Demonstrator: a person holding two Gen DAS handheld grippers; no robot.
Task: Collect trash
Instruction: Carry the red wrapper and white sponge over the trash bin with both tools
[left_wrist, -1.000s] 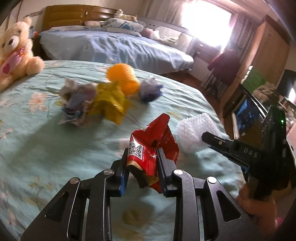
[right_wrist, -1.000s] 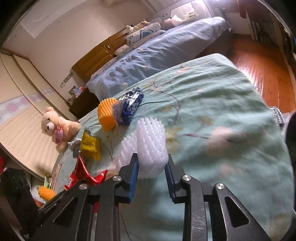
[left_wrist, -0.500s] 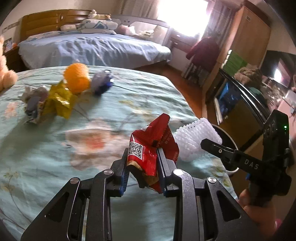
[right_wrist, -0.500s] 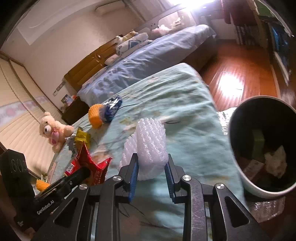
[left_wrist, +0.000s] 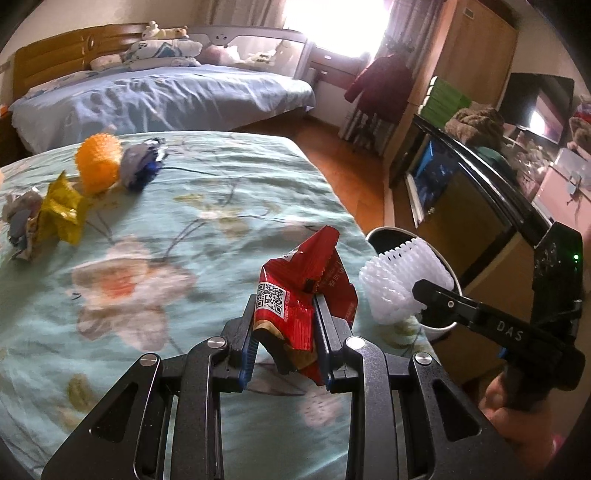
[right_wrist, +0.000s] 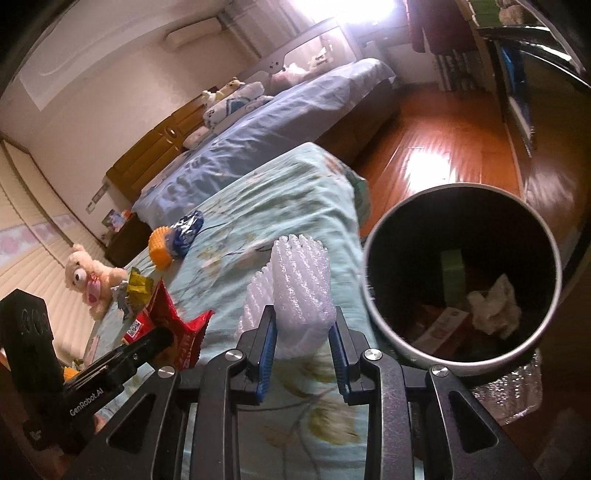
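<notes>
Change: both grippers have swung from the bed's middle toward the trash bin (right_wrist: 461, 280) at 3 o'clock.
Left gripper (left_wrist: 286, 339): jaws clamped on red wrapper (left_wrist: 295, 299).
Right gripper (right_wrist: 301, 334): jaws clamped on white foam net (right_wrist: 299, 280), beside the bin rim.

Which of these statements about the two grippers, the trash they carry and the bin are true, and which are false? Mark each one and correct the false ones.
1. The left gripper is shut on a red snack wrapper. True.
2. The right gripper carries an orange foam net. False: it holds a white foam net; the orange foam net lies on the bed.
3. The trash bin is empty. False: crumpled paper and other scraps lie inside.
4. A yellow wrapper lies on the floral bedspread. True.
5. The teddy bear sits on the floor. False: it sits on the bed.
</notes>
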